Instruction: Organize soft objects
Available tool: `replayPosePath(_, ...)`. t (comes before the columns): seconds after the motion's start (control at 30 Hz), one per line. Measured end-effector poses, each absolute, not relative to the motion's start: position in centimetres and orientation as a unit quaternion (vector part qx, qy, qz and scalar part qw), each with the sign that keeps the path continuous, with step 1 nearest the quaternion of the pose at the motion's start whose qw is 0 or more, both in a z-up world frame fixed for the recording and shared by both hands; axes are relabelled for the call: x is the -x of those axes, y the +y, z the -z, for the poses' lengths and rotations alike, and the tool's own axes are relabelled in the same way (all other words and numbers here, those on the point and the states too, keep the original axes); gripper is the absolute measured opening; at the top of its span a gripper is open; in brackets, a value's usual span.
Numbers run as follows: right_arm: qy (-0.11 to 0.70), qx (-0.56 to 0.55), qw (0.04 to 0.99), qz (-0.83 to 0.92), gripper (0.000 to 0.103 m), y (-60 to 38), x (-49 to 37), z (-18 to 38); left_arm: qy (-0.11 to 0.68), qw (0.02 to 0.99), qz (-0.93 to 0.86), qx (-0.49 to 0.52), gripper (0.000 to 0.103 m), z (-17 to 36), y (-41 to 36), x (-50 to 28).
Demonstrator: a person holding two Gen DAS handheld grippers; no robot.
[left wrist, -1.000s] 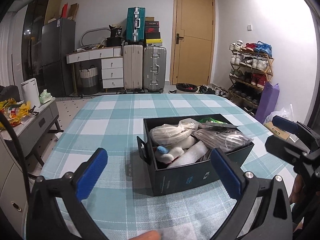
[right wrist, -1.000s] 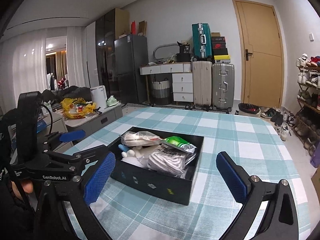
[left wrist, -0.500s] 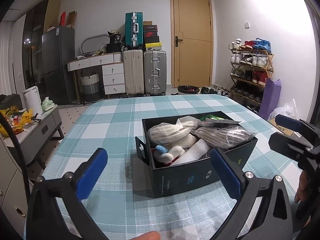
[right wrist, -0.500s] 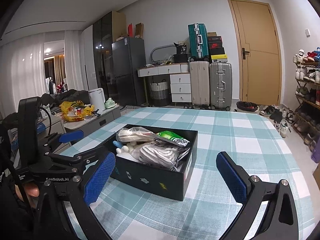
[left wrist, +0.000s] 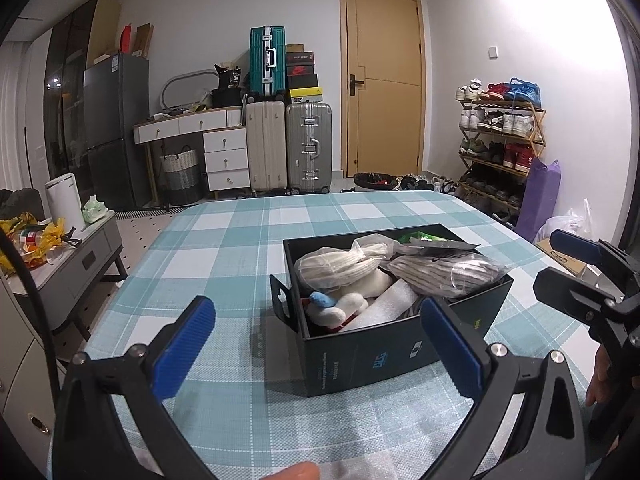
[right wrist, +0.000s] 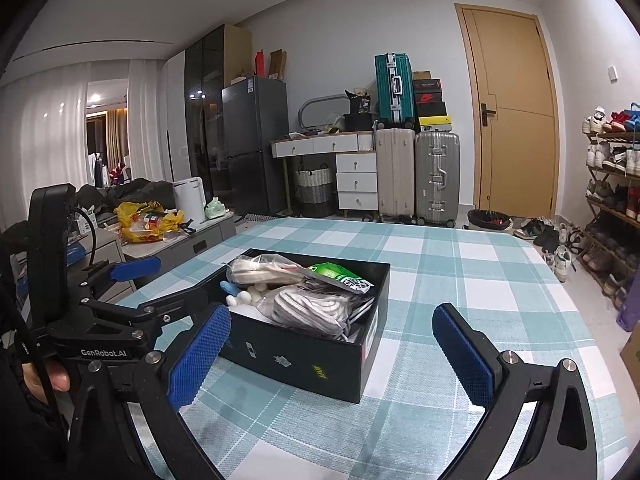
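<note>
Hovering wide apart, both grippers (left wrist: 316,344) (right wrist: 340,344) face the filled box (left wrist: 384,344).

Bare checked tabletop (left wrist: 224,240) lies left of, beyond and near the black box (left wrist: 384,352), the only obstacle standing on it; packed soft bundles (left wrist: 344,268) rise above its rim, and both wide-spread tongs hover clear

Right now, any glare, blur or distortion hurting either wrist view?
Left wrist: wall at right blown out white, strong fisheye bending, black box sharp. Right wrist: dark vignette corners, door frame bowed, box contents sharp, no motion blur.
</note>
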State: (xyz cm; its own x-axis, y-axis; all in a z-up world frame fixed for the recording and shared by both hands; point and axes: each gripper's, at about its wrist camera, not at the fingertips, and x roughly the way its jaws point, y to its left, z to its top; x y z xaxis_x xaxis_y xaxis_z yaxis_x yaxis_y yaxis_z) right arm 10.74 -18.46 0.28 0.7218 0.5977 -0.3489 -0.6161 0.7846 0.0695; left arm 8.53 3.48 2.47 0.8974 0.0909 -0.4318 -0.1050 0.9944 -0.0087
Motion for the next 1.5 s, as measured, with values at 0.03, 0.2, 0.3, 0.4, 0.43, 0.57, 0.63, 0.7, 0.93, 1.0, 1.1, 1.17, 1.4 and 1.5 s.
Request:
replayPosePath(0.03, 0.179, 0.026, 0.928, -0.327, 0.103, -18.5, -10.79, -0.27, 0.22, 0.974, -0.05, 0.016, 0.103, -2.46, 3.5, -8.54)
replayPosePath(0.2, 0.178, 0.029, 0.929, -0.324, 0.103, -18.56, -10.74, -0.16, 0.218, 0.975, -0.05, 0.016, 0.103, -2.45, 3.59, -8.51)
replayPosePath(0.3, 0.177, 0.029, 0.929, -0.323, 0.103, -18.62, -10.77, -0.18, 0.218, 0.974, -0.05, 0.016, 0.103, -2.42, 3.59, -8.5)
replayPosePath(0.4, 0.174, 0.03, 0.93, -0.322, 0.103, -18.62, -10.7, -0.22, 0.218, 0.974, -0.051, 0.016, 0.103, -2.42, 3.6, -8.48)
replayPosePath(0.43, 0.173, 0.031, 0.93, -0.322, 0.103, -18.58, -10.65, -0.27, 0.218, 0.974, -0.051, 0.017, 0.103, -2.42, 3.6, -8.49)
replayPosePath(0.57, 0.168, 0.038, 0.931, -0.321, 0.103, -18.43, -10.28, -0.39, 0.218, 0.974, -0.051, 0.02, 0.103, -2.45, 3.75, -8.53)
replayPosePath(0.63, 0.167, 0.038, 0.932, -0.321, 0.103, -18.43, -10.26, -0.42, 0.219, 0.974, -0.052, 0.021, 0.103, -2.45, 3.79, -8.63)
replayPosePath(0.7, 0.167, 0.036, 0.932, -0.32, 0.103, -18.56, -10.22, -0.44, 0.218, 0.974, -0.052, 0.021, 0.103, -2.44, 3.83, -8.55)
replayPosePath(0.93, 0.167, 0.036, 0.931, -0.321, 0.103, -18.59, -10.27, -0.43, 0.218, 0.974, -0.052, 0.02, 0.103, -2.47, 3.91, -8.55)
replayPosePath(1.0, 0.167, 0.037, 0.932, -0.321, 0.103, -18.59, -10.25, -0.43, 0.217, 0.975, -0.052, 0.02, 0.103, -2.46, 3.89, -8.56)
replayPosePath(1.1, 0.167, 0.038, 0.932, -0.321, 0.103, -18.64, -10.22, -0.41, 0.218, 0.974, -0.051, 0.02, 0.103, -2.45, 3.9, -8.55)
replayPosePath(1.17, 0.167, 0.037, 0.931, -0.321, 0.103, -18.66, -10.28, -0.41, 0.217, 0.975, -0.052, 0.02, 0.103, -2.45, 3.9, -8.54)
replayPosePath(1.4, 0.168, 0.037, 0.931, -0.321, 0.103, -18.66, -10.23, -0.4, 0.217, 0.974, -0.052, 0.02, 0.103, -2.43, 3.9, -8.55)
replayPosePath(1.5, 0.168, 0.037, 0.931, -0.32, 0.103, -18.7, -10.28, -0.34, 0.218, 0.974, -0.052, 0.02, 0.103, -2.42, 3.9, -8.53)
